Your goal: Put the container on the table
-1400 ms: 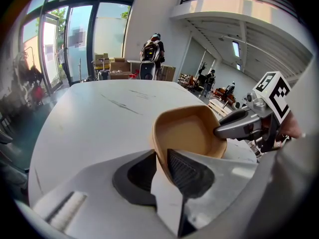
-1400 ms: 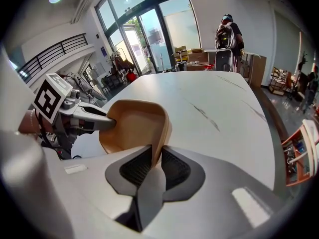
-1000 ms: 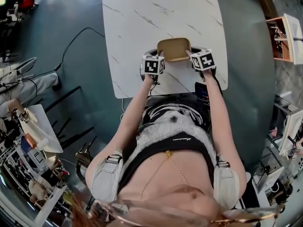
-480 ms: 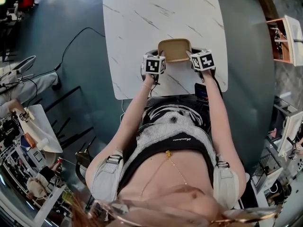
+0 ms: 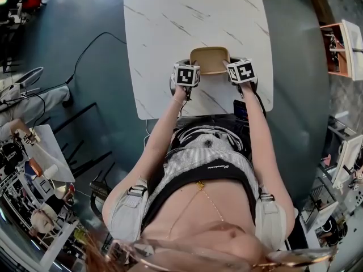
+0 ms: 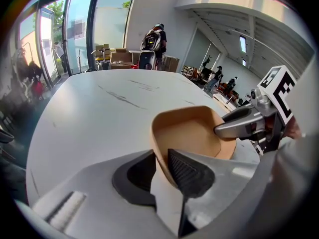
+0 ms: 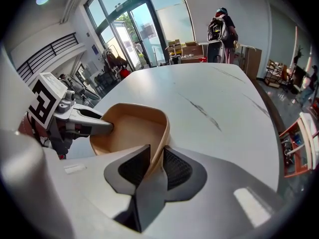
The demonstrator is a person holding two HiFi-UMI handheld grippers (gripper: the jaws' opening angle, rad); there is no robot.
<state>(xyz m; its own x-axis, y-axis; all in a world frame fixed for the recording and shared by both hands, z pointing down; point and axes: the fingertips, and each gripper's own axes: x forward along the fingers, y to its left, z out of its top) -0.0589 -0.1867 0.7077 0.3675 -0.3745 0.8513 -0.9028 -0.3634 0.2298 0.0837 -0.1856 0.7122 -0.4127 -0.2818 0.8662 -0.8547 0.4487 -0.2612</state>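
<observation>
Hand-held grippers (image 6: 160, 164) (image 7: 156, 163) pinch a shallow tan container (image 5: 209, 59).

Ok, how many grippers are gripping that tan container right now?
2. The left gripper pinches the left rim of the container, the right gripper its right rim, over the table.

No lettering can be read anywhere (the small script on the person's top (image 5: 195, 158) is too blurred).

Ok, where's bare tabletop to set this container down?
The marble table is bare beyond and left of the tan container. Only the near edge is crowded: the left claw and right claw each pinch the container's rim there.
</observation>
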